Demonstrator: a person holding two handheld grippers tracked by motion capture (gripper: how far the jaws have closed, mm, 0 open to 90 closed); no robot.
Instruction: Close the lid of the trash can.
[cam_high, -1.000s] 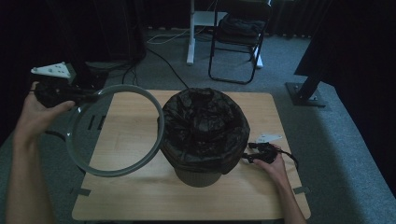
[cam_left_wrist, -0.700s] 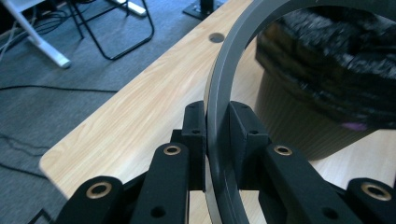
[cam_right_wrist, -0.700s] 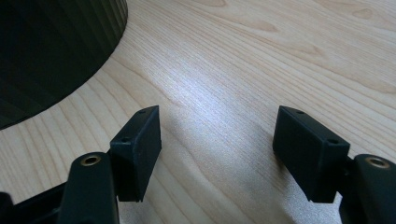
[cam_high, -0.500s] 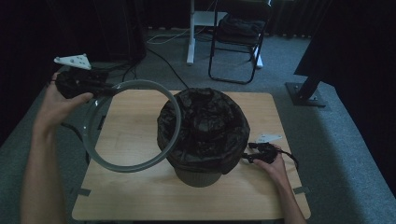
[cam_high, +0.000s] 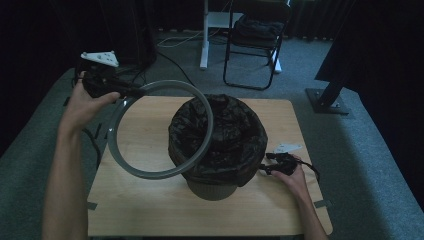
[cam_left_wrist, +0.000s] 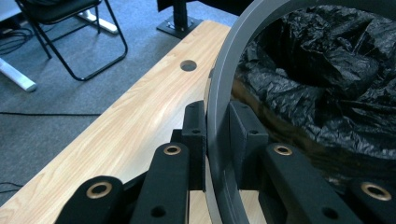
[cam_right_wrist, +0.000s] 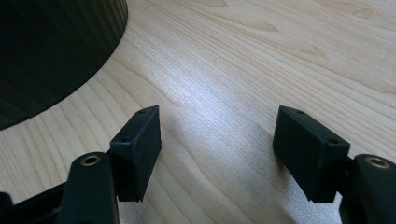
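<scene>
Grey ring (cam_high: 150, 172) overlaps bin (cam_high: 218, 150) rim, left tabletop (cam_high: 150, 200) free.

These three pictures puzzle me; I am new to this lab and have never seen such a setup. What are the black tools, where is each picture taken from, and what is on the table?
No machine here: a person holds a hand-held tool with two black jaws in each hand. The high view looks down on a wooden table from above the person's side. On it stands a bin lined with a black bag.

The left gripper is shut on a grey ring, which it holds in the air, tilted, with its far side over the bin's mouth. The left gripper view comes from a camera on that tool: its jaws pinch the ring's edge, with the bag behind.

The right gripper rests on the table beside the bin. The right gripper view shows its jaws apart, with nothing between them, above the wood, with the bin's dark ribbed wall at upper left.
</scene>
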